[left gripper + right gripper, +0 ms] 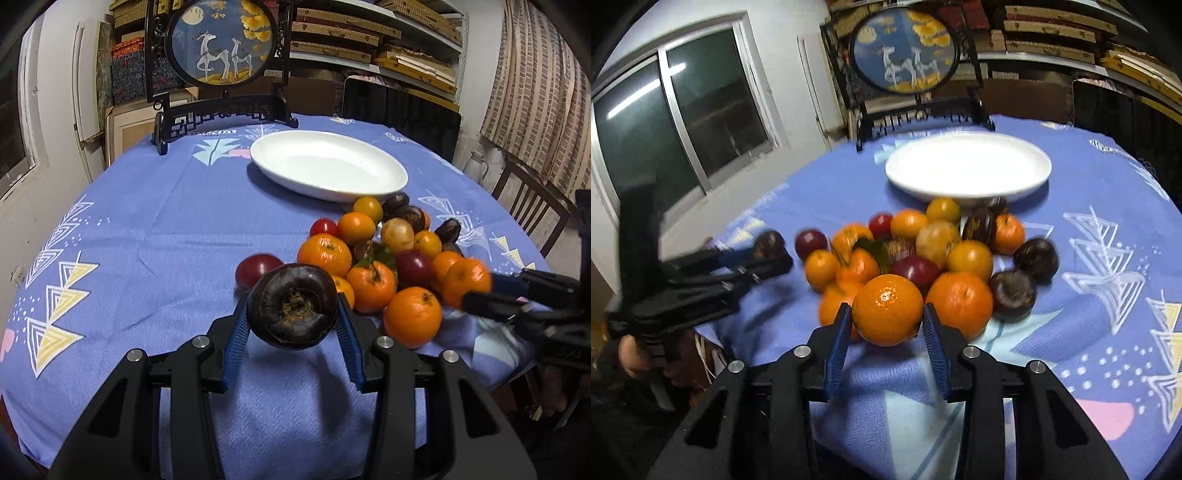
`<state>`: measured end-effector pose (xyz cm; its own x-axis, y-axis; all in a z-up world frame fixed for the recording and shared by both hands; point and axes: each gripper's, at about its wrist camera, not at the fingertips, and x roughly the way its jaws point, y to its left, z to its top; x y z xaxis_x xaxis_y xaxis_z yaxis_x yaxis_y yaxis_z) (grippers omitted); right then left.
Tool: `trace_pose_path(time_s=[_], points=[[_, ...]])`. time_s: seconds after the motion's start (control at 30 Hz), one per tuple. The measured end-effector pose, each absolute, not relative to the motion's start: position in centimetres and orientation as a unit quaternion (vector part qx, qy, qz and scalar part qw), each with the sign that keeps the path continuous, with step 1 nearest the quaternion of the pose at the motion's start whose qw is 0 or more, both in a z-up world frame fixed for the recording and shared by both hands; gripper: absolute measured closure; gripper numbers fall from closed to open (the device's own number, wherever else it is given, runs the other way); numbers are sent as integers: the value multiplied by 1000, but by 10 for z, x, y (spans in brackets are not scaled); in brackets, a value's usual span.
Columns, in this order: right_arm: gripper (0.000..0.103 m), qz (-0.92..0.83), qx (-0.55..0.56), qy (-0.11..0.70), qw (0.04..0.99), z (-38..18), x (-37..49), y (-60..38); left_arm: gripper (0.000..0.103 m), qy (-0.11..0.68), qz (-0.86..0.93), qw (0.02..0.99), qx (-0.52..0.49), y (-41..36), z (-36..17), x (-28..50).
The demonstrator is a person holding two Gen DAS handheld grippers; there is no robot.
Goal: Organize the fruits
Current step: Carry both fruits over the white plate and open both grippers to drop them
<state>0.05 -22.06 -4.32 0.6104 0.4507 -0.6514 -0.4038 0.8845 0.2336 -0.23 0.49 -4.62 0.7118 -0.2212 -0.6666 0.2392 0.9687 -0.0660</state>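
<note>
Left tool (291, 314): clenched on a dark brown-purple round fruit with a rough tan stem scar (291, 308), blue ribbed pads seen pressed against both its sides. The fruit is held clear of the cloth, a shadow cast beneath it.

Right tool (886, 319): clamped on a glossy round orange mandarin (888, 310), blue pads in contact left and right. The mandarin is held at the near edge of the pile; whether it is lifted clear of the cloth cannot be told. In the left wrist view the same tool (476, 291) is seen entering from the right with an orange fruit at its tip, blurred.

The table is covered by a blue-violet cloth with white and yellow triangle prints (155, 236). A pile of mixed fruit (380, 251) is seen just beyond both tools: several orange mandarins, small yellow-orange round ones, dark red plum-like ones, a pale yellow-brown one, a few more dark brown ones, one green leaf among them. A single dark red round fruit (256, 269) lies just left of the pile, directly behind the held dark fruit.

Behind the pile, a white oval ceramic dish (328, 166) is set on the cloth, nothing in it; its near rim is just beside the farthest fruit.

Farther back, a black carved wooden stand with a round blue deer picture (219, 44) is placed at the table's far edge. Shelves stacked with flat boxes (369, 33) are seen beyond.
</note>
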Motion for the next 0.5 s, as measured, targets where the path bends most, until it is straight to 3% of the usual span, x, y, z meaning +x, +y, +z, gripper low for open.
trace_pose_path(time_s=[0.27, 0.5], points=[[63, 225, 67, 340, 911, -1, 34, -258, 59, 345, -146, 927, 13, -11, -20, 29], [63, 211, 113, 381, 893, 8, 126, -279, 59, 378, -169, 910, 5, -39, -4, 125]])
